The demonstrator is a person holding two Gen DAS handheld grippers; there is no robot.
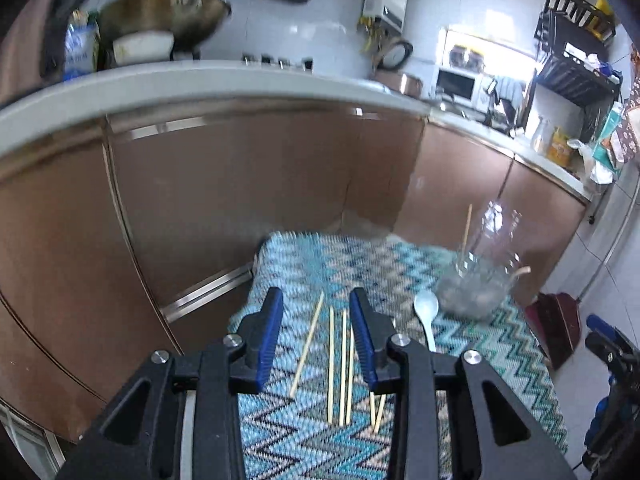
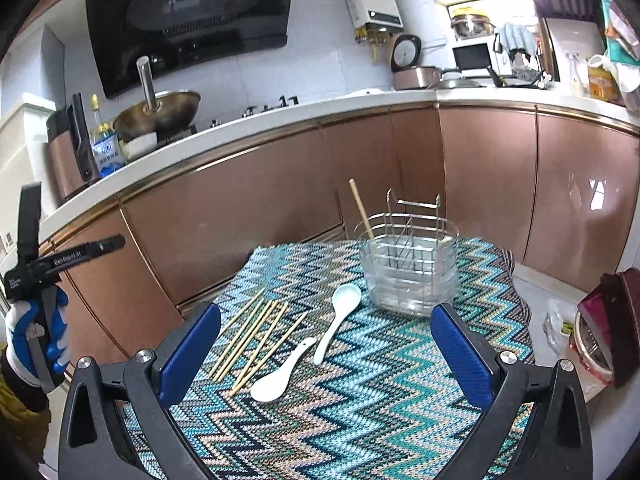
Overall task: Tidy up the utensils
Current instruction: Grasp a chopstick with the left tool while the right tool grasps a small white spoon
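Several wooden chopsticks lie loose on the zigzag cloth. Two white spoons lie beside them, one nearer the holder and one in front. A wire and clear plastic utensil holder stands at the back of the cloth with one chopstick upright in it. My left gripper is open above the chopsticks. My right gripper is open wide and empty above the cloth, with the spoons between its fingers.
Brown cabinets under a white counter run behind the table. A wok, a bottle and a rice cooker stand on the counter. A red dustpan sits on the floor at the right.
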